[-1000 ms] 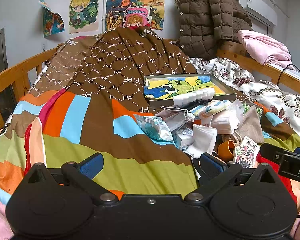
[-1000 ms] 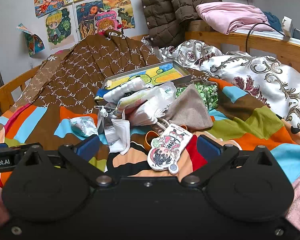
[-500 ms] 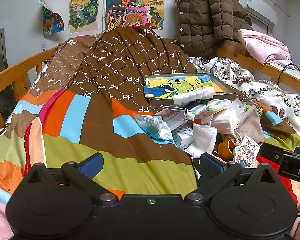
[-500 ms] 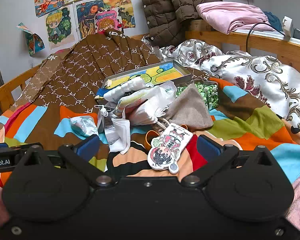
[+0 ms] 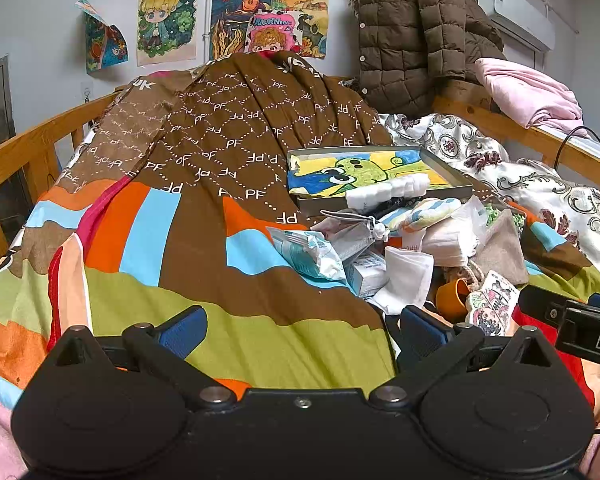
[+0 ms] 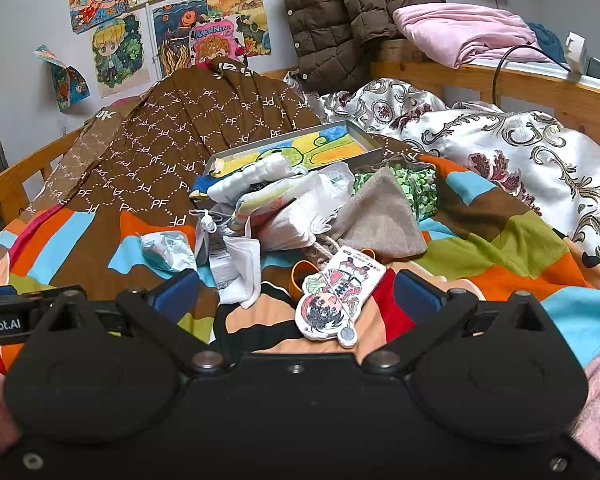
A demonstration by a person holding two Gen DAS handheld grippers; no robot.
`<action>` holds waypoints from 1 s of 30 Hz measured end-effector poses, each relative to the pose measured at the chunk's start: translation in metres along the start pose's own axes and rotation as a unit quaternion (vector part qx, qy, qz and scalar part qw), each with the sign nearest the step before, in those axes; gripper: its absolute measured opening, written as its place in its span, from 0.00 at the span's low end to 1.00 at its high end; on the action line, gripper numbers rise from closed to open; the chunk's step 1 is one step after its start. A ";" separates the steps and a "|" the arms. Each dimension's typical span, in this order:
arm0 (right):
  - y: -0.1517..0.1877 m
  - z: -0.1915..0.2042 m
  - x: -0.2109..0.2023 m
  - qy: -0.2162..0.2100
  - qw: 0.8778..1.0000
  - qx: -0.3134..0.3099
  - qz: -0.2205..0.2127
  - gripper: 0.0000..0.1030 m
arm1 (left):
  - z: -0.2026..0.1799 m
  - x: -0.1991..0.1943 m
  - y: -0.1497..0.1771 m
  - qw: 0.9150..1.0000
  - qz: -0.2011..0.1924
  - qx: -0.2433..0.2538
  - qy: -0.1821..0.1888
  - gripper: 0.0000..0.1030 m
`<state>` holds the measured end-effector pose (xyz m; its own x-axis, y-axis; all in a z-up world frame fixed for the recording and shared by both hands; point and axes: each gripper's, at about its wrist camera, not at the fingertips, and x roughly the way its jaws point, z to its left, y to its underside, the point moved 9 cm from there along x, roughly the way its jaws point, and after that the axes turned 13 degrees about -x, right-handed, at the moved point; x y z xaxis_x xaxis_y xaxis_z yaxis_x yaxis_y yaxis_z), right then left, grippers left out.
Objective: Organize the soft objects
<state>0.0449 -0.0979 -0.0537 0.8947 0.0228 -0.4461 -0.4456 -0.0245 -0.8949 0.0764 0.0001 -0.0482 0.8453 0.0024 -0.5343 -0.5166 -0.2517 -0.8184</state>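
A heap of soft items lies on the striped bedspread (image 5: 140, 240): a white folded cloth (image 6: 242, 270), a crumpled teal-white packet (image 6: 166, 250), a bagged white bundle (image 6: 296, 220), a grey-brown pouch (image 6: 380, 220), a green patterned bag (image 6: 416, 184) and a cartoon-printed flat charm (image 6: 336, 298). Behind them sits a shallow tray (image 6: 370, 152) with a painted picture and a white roll (image 6: 260, 172). My left gripper (image 5: 302, 330) is open over the bedspread, left of the heap. Open as well, my right gripper (image 6: 296, 294) stands just short of the charm, holding nothing.
A brown PF-patterned blanket (image 5: 240, 128) is piled at the head. A floral silver quilt (image 6: 520, 152) lies right. Wooden bed rails (image 5: 16, 160) run along both sides. A brown puffer jacket (image 6: 340, 12) and pink cloth (image 6: 460, 28) hang behind. An orange cup (image 5: 452, 294) lies among the heap.
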 end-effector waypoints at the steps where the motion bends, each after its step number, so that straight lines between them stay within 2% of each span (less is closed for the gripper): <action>1: 0.000 0.000 0.000 0.000 1.000 0.000 0.000 1.00 | 0.000 0.000 0.000 1.000 0.000 0.000 0.000 0.99; 30: 0.000 0.000 0.000 -0.001 1.000 -0.001 0.001 1.00 | 0.003 0.004 0.001 1.000 0.007 -0.007 -0.009 0.99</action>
<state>0.0453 -0.0974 -0.0540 0.8937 0.0248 -0.4480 -0.4474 -0.0270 -0.8939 0.0787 0.0023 -0.0520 0.8355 0.0166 -0.5493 -0.5261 -0.2647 -0.8082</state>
